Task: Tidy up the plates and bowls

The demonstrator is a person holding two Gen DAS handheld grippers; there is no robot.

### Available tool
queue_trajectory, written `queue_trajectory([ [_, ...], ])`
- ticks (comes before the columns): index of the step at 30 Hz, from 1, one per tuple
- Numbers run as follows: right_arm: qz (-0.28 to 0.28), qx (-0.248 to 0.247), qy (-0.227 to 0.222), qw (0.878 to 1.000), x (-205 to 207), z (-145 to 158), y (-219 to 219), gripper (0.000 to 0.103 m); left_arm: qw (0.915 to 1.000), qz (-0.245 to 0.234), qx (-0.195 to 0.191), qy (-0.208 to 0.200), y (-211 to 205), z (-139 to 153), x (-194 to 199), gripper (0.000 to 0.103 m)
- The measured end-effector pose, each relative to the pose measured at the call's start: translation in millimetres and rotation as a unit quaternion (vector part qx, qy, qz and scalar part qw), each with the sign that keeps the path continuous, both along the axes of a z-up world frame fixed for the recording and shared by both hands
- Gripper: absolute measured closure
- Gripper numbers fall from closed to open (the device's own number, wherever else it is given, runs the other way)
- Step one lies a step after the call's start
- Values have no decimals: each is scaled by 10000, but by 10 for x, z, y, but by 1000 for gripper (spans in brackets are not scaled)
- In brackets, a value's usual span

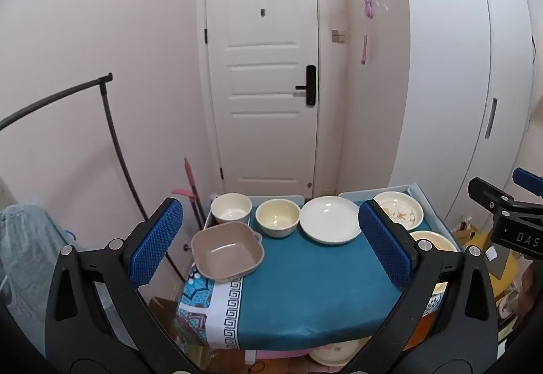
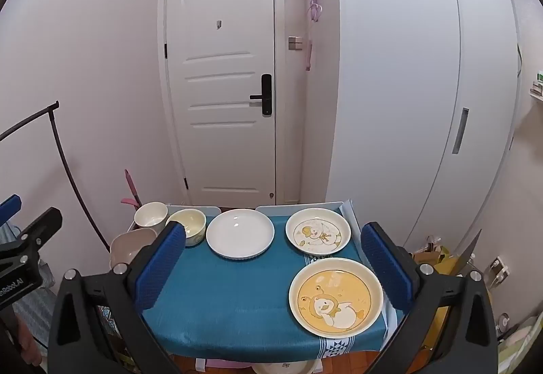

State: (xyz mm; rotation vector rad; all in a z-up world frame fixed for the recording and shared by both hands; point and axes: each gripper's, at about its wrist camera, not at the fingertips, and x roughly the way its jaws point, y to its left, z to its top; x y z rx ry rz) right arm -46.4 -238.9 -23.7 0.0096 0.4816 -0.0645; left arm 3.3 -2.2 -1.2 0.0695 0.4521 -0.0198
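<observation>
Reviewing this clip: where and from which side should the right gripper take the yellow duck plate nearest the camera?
Pinch the yellow duck plate by its raised near rim, coming from the front table edge: it lies flat, too wide to span, and the right gripper is open before it.

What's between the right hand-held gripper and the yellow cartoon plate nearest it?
Nothing visible. The right hand-held gripper is open and hangs above the near edge of the table; the yellow plate lies just ahead toward its right finger, with only bare blue tablecloth around it.
</observation>
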Motion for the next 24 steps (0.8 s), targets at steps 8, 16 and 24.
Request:
queue_trajectory([
  [8,10,12,42,10000,84,37,-40,0,10000,47,-43,-6,-133,13,148,0],
  [16,-57,-64,55,9999,87,40,-30,0,9999,54,-136,-84,2,26,129,0],
  [24,-61,-62,63,9999,94,45,-22,0,9998,61,-79,-175,-29,19,146,0],
])
